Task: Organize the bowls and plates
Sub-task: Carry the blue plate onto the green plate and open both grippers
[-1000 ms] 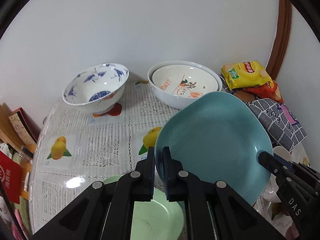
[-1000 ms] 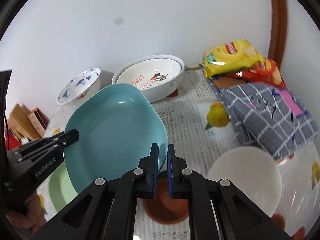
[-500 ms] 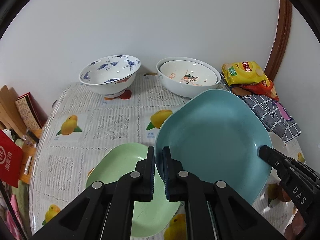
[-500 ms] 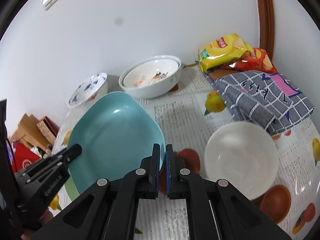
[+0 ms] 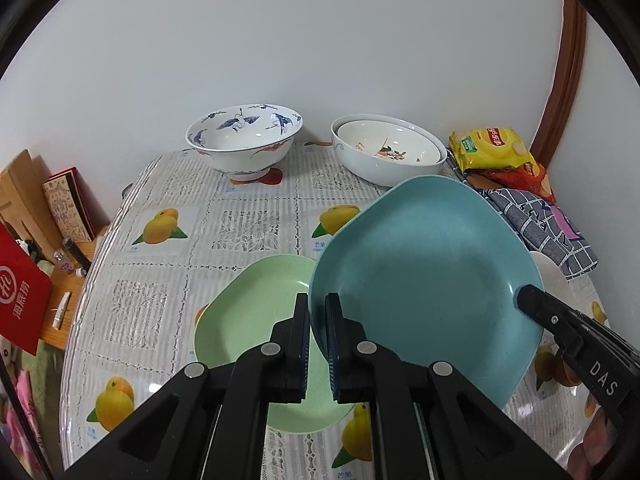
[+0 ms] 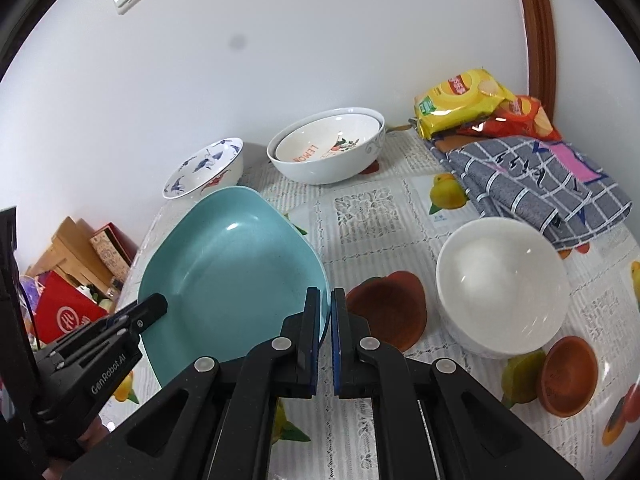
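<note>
Between the two pairs of tongs hangs the squarish teal plastic plate (image 5: 432,280), carried off the counter (image 5: 248,224) and tilted. From the left wrist view, the left tongs (image 5: 318,320) are clamped narrow on the plate's near left rim, and the right tongs (image 5: 528,304) bite its rim on the far side, to the right. Directly below and left of the left tongs lies a pale green squarish plate (image 5: 256,312) flat on the fruit-printed cloth, partly covered by the teal plate. Beyond the tongs, against the wall, stand a blue-and-white painted porcelain bowl (image 5: 244,140) and, right of it, a white bowl with a smaller lemon-patterned bowl nested inside (image 5: 388,152). Farther right sit yellow and red snack bags (image 5: 492,148) and a folded grey checked cloth (image 5: 540,220). From the right wrist view, the right tongs (image 6: 325,320) pinch the teal plate's (image 6: 232,272) right edge, nearly closed on it, while the left tongs (image 6: 158,306) grip its opposite edge at lower left. Just right of the right tongs rests a plain white bowl (image 6: 500,280) upright on the counter (image 6: 376,216).
</note>
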